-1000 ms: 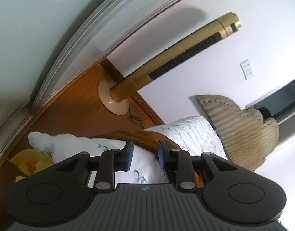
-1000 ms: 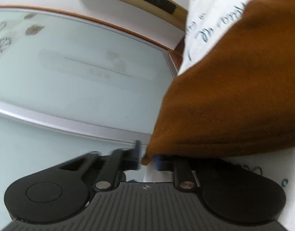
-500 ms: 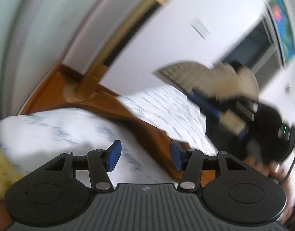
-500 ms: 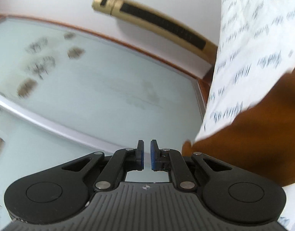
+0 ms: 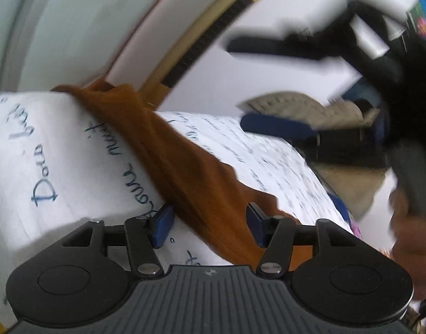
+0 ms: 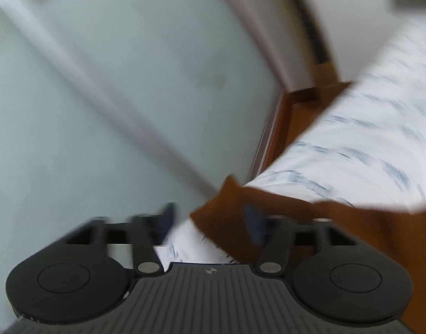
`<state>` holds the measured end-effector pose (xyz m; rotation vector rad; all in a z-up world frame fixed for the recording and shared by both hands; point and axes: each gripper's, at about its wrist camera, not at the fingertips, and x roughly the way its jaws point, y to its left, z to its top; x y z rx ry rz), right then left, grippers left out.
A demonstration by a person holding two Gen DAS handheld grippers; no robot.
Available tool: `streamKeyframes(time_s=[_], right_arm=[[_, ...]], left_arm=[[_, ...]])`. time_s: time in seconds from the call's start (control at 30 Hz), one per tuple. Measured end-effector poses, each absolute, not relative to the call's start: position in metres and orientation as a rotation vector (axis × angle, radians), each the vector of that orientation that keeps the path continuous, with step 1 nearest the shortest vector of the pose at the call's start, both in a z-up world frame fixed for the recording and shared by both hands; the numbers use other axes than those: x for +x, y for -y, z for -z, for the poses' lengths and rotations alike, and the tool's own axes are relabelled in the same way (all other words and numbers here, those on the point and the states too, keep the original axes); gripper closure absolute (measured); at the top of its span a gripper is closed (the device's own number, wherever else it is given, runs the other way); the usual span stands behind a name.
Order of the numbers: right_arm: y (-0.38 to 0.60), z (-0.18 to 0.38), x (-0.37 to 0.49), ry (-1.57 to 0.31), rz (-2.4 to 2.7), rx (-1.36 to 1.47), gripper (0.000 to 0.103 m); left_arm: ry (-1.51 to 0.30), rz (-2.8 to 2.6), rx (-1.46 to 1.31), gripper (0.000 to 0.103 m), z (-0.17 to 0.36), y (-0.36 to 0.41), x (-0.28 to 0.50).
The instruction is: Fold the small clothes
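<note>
Left tongs (image 5: pixel 207 224): jaws opening, blue pads spread, nothing pinched. The brown garment (image 5: pixel 168 150) passes between and under them as a bunched ridge; neither pad presses it. Judged: these tongs straddle the fold line so as to take the doubled cloth or flatten it.

Garment position, left wrist view: it runs from the tongs at 6 o'clock up toward 11 o'clock, across the white printed bedsheet (image 5: pixel 46 144). It lies on the bed, gathered rather than flat; one lobe spreads toward 3 o'clock just past the right pad.

Right tongs (image 6: pixel 210 222): jaws opening, spread wide, empty; view badly blurred. A corner of the garment lies just ahead between the pads, resting on the sheet. Judged: corner has been let go for the fold to settle.

In the left wrist view the right tongs appear at 2 o'clock, raised above the bed, with the person's hand (image 5: pixel 408 231) at 3 o'clock.

Edges and room: the bed edge falls off at 12 to 1 o'clock in the right wrist view, wooden floor (image 6: pixel 302 111) beyond. Sheet at 9 o'clock of the garment is open for smoothing. Farther off, a gold tower fan (image 5: pixel 213 27) leans at 12 o'clock against the wall, well apart.
</note>
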<state>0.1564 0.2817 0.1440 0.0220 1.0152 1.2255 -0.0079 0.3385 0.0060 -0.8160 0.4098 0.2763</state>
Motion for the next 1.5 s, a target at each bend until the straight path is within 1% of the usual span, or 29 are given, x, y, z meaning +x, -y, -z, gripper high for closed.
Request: streamKeyframes(time_s=[0.1,0.17,0.3,0.4,0.5,0.53,0.57,0.63,0.7,0.73,0.8,0.9,0.97,1.1,1.3,1.5], right_arm=[[-0.344,-0.152,0.127,-0.963,-1.228,-0.368,0.034],[-0.379,-0.149,0.105,-0.905,-1.226,-0.607,0.034],[-0.424,-0.126,0.056,-0.754,-1.241,-1.036,0.037],[-0.448,-0.104,0.030,-0.656,-1.225,-1.259,0.037],[-0.466,-0.083,0.016,-0.590,-1.190,-1.392,0.042],[-0.471,-0.077,0.014,-0.580,-1.172,-1.414,0.048],[-0.474,-0.072,0.014,-0.573,-1.157,-1.427,0.052],[-0.482,-0.065,0.015,-0.560,-1.138,-1.452,0.053],[-0.484,-0.060,0.018,-0.571,-1.121,-1.459,0.073],[-0.484,-0.059,0.019,-0.581,-1.119,-1.451,0.099],[-0.484,-0.057,0.017,-0.535,-1.100,-1.469,0.098],[-0.477,-0.067,0.024,-0.519,-1.098,-1.442,0.098],[-0.470,-0.078,0.031,-0.503,-1.091,-1.396,0.098],[-0.444,-0.104,0.053,-0.498,-1.073,-1.278,0.098],[-0.380,-0.139,0.095,-0.479,-0.988,-1.102,0.098],[-0.291,-0.171,0.123,-0.442,-0.864,-0.898,0.098]], left_arm=[[-0.355,-0.345,-0.829,0.043,0.000,-0.333,-0.005],[-0.325,-0.364,-0.819,0.036,-0.001,-0.328,0.002],[-0.273,-0.384,-0.856,0.036,0.004,-0.329,0.013],[-0.217,-0.390,-0.898,0.036,0.014,-0.332,0.011],[-0.191,-0.385,-0.929,0.036,0.018,-0.335,0.012],[-0.188,-0.386,-0.924,0.036,0.017,-0.335,0.013],[-0.191,-0.388,-0.912,0.035,0.017,-0.335,0.014],[-0.193,-0.388,-0.897,0.034,0.017,-0.333,0.019],[-0.194,-0.387,-0.891,0.033,0.017,-0.332,0.019],[-0.196,-0.386,-0.889,0.033,0.017,-0.333,0.020],[-0.195,-0.383,-0.887,0.033,0.015,-0.331,0.016],[-0.202,-0.381,-0.886,0.032,0.011,-0.330,0.012],[-0.216,-0.377,-0.872,0.028,0.010,-0.329,0.016],[-0.233,-0.381,-0.858,0.025,0.004,-0.326,0.020],[-0.277,-0.367,-0.822,0.025,-0.004,-0.321,0.036],[-0.308,-0.369,-0.765,0.025,-0.007,-0.313,0.048]])
